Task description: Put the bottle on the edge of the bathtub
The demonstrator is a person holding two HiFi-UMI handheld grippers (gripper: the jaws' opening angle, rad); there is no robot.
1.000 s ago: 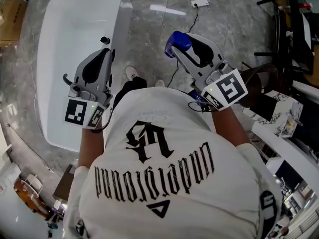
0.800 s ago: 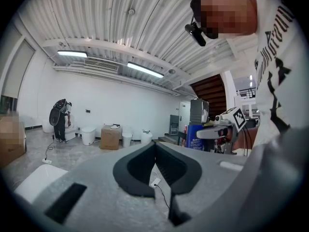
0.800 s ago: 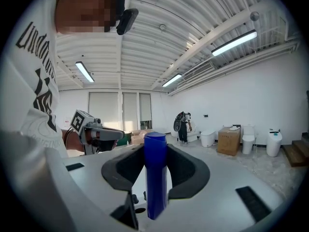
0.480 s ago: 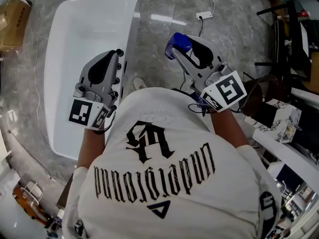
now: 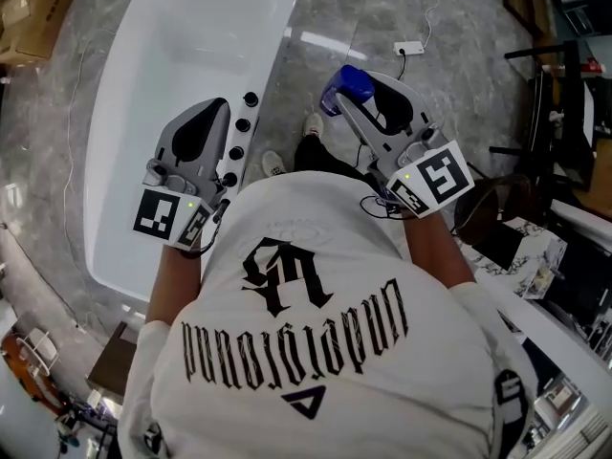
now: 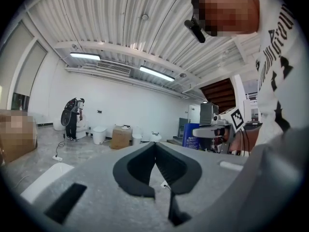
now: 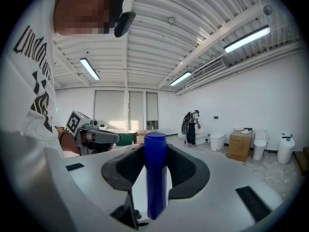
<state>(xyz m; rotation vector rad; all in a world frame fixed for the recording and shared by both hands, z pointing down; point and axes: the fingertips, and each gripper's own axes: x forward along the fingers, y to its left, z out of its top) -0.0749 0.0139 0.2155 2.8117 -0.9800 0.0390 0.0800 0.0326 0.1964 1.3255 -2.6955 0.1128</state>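
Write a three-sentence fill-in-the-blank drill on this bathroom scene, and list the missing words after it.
1. The right gripper is shut on a bottle whose colour is ____.
2. The left gripper, its jaws together, holds ____.
3. In the head view the white bathtub lies toward the picture's ____ edge.

Missing words: blue; nothing; left.

The left gripper (image 5: 218, 111) hangs over the bathtub (image 5: 124, 84) rim, beside the knobs (image 5: 239, 132) on it. The bottle (image 5: 349, 84), between the right gripper (image 5: 361, 103) jaws, is right of the bathtub, above the floor (image 5: 382, 8).
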